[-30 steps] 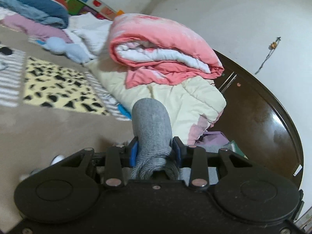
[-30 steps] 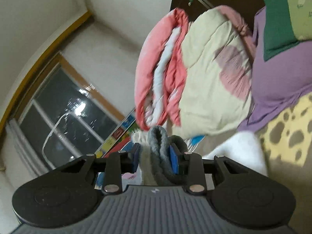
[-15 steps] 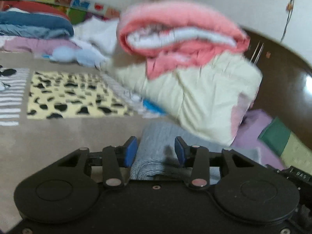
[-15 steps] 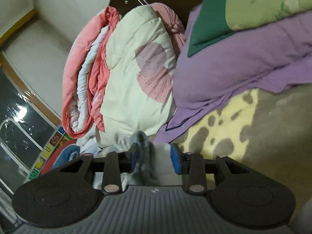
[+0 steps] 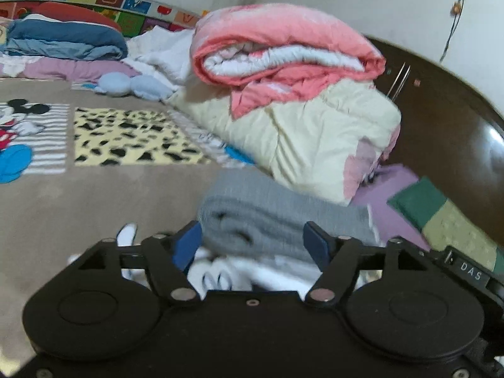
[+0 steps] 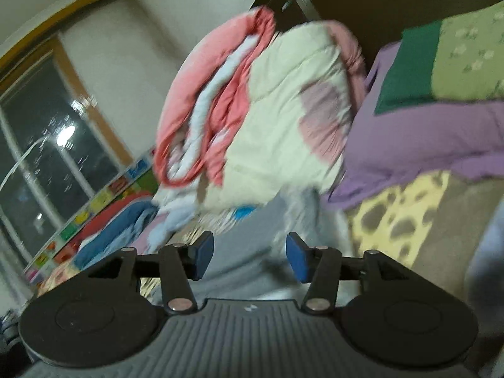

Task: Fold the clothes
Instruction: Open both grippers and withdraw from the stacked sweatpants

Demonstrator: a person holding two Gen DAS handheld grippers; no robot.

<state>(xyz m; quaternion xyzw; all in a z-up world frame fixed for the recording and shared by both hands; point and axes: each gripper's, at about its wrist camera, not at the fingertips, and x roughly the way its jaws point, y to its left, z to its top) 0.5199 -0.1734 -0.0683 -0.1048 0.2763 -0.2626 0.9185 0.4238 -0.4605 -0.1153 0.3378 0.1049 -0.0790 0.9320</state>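
A grey knit garment [image 5: 277, 217] lies folded on the beige blanket, on top of a white garment [image 5: 252, 272]. My left gripper [image 5: 253, 245] is open, its blue fingers spread either side of the grey cloth, not clamping it. My right gripper [image 6: 249, 256] is open too, with the same grey garment [image 6: 249, 245] lying between and beyond its fingers. The right wrist view is blurred and tilted.
A folded pink quilt [image 5: 283, 50] sits on a cream quilt [image 5: 302, 138] straight ahead. A purple and green blanket [image 5: 419, 208] lies to the right against a dark wooden headboard [image 5: 456, 119]. Blue and pink bedding [image 5: 63, 44] is stacked at the far left.
Both grippers were shut on the grey garment and held it up. They lowered it onto the blanket, then opened and let it go.
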